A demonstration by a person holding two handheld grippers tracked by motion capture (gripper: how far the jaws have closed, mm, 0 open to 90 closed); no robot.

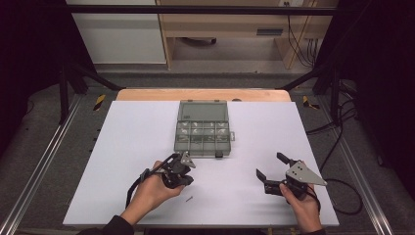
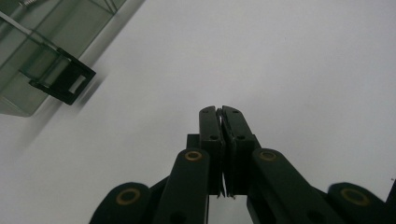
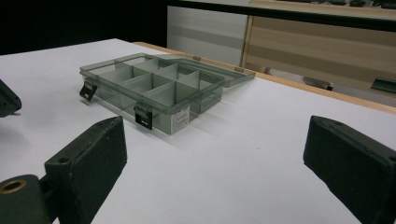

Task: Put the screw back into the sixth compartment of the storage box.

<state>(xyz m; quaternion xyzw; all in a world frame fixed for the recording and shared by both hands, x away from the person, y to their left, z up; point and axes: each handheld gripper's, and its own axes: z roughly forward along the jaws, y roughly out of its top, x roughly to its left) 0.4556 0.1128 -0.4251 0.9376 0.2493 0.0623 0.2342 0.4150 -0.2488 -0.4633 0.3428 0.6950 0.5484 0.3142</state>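
High view: my left gripper [image 1: 182, 177] hovers jaws-together near the table's front edge, a small screw [image 1: 188, 199] just beside it; lift straight, keep the pinch.
Left gripper view: jaws closed on something thin; what, I cannot tell.
Right gripper view: my right gripper [image 3: 224, 163] gapes, empty; the box [image 3: 154, 88] at mid-table lies open, compartments looking bare.

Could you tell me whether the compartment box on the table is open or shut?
Open. The compartment box has its lid folded back flat behind it, and its dividers are exposed from above.
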